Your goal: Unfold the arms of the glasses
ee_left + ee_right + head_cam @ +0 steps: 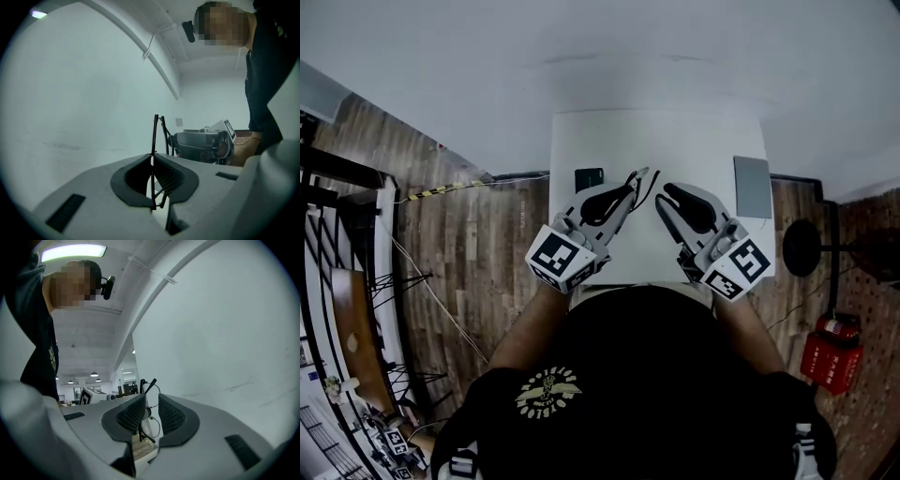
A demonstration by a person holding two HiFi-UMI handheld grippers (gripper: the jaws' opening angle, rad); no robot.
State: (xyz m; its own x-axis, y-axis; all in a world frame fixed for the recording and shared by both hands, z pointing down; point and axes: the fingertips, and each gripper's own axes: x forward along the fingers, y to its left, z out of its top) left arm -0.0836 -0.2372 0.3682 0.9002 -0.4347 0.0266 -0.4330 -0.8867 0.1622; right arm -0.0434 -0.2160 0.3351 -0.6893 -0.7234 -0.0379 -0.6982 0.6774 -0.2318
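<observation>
Head view, left to right: a wood-plank floor [478, 272] borders a white table [675, 141]; a small dark rectangular object [589, 178] lies flat on the table top, just left of the gripper tips; the left gripper [640, 175] reaches over the table from the lower left, with its marker cube toward the person [647, 384]; its jaws are closed on the glasses [648, 185], a thin black frame held above the table top near the table's middle, between the two gripper tips; in the left gripper view the pads pinch one thin black member of the frame, which stands upright on edge and projects above the jaw tips; a second thin member rises just to the right of it, and whether this is a folded arm cannot be told; the right gripper [661, 195] reaches in from the lower right, with its tips just beside the glasses; in the right gripper view its jaws stand apart with a clear gap, and the ribbed pads press on nothing; a round lens rim and a dark arm tip show through and above that gap; a grey flat panel [753, 186] lies at the table's right edge, well apart from both grippers; a red container [830, 354] stands on the floor at far right.
</observation>
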